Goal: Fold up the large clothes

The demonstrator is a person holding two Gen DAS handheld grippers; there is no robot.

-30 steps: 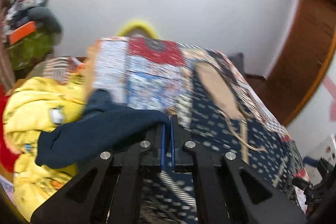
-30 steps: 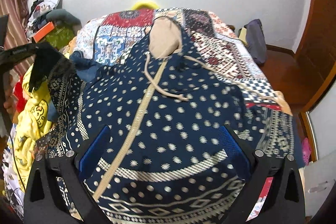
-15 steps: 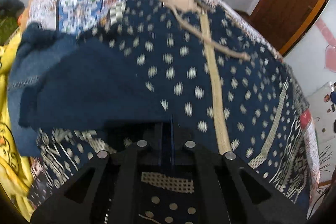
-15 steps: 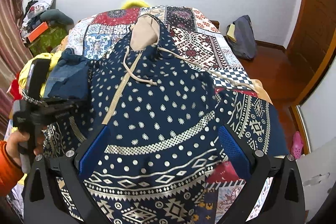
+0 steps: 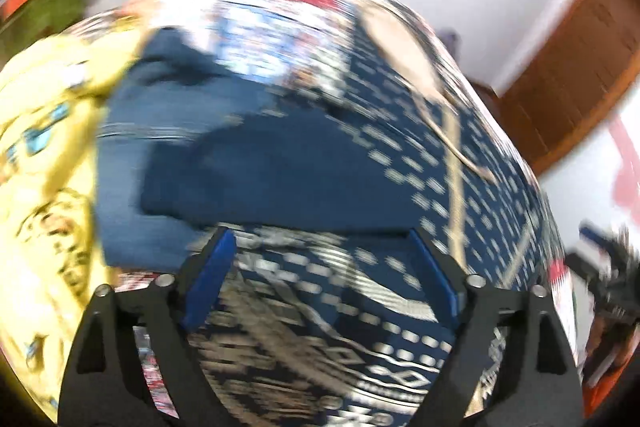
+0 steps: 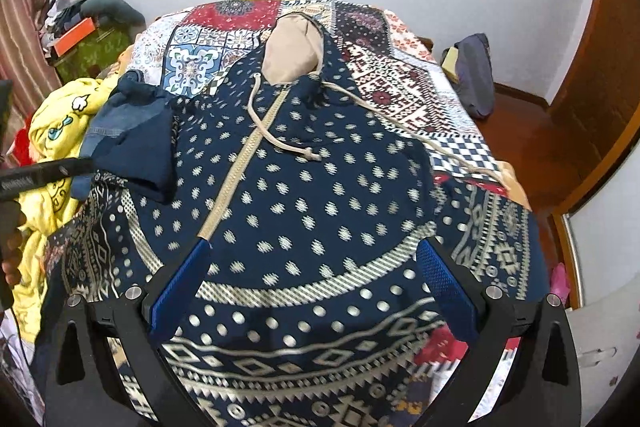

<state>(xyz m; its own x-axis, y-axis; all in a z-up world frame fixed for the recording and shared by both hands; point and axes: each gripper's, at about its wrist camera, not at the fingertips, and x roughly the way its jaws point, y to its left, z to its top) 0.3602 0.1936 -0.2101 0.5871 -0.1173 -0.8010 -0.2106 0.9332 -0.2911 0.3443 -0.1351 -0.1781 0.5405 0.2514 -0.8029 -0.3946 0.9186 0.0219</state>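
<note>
Right wrist view shows your right gripper (image 6: 312, 279) with jaws wide apart, empty, above the hooded garment (image 6: 304, 195) on the bed (image 6: 400, 83). Your left gripper (image 5: 320, 279) likewise gapes empty, its folded sleeve (image 6: 136, 143) at 9 o'clock.

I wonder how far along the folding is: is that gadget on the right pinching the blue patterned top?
No, the right gripper is wide open above the blue hooded top, its blue pads apart and holding no cloth.

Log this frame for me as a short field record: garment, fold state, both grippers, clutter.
garment: navy patterned hoodie spread on the bed
fold state: left sleeve folded onto the body, plain lining up
left gripper: open, empty, view blurred
right gripper: open, empty, above the hem
clutter: yellow clothes at the left edge
</note>
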